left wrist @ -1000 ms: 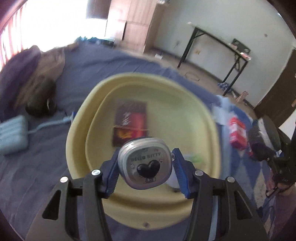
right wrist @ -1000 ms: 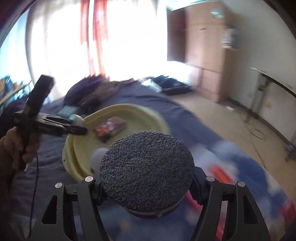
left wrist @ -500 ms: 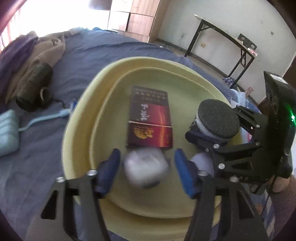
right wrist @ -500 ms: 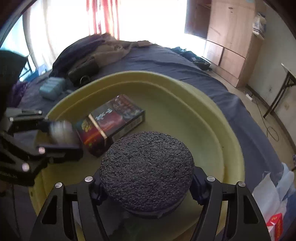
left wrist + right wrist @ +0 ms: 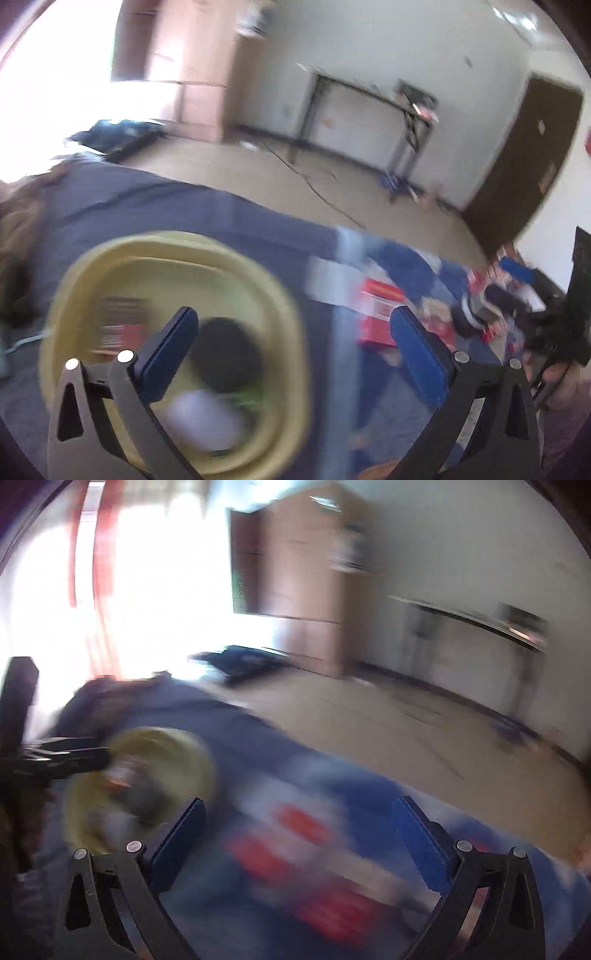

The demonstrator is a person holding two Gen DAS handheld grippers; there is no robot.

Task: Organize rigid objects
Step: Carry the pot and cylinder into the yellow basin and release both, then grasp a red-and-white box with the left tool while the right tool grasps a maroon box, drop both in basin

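"Though both views were smeared with blur, what did the room look like?" asked the first.

"A blue-grey bedspread (image 5: 155, 206) covered the bed, with a bare tan floor (image 5: 280, 177) beyond it," said the second. "A wooden wardrobe (image 5: 306, 587) stood against the far wall, a dark-legged table (image 5: 369, 110) ran along the white wall, and a brown door (image 5: 524, 155) showed at the right of the left wrist view."

"And the basin?"

"The yellow basin (image 5: 288, 317) sat on the bedspread. It held a dark round puck (image 5: 225, 358), a pale rounded object (image 5: 203, 417) and a red and dark box (image 5: 118, 325), all too blurred to read. A red carton (image 5: 380, 306) lay outside it on a patterned blue cloth (image 5: 402, 258)."

"Where did they lie against the fingers?"

"In the left wrist view the puck sat just inside the left finger of the left gripper (image 5: 295, 358), touching neither pad. From the right wrist view the basin lay off to the left, outside the right gripper (image 5: 299, 834), with red blurs on the cloth between its fingers."

"Were the fingers apart?"

"Both pairs were spreading wide, with nothing gripped in either."
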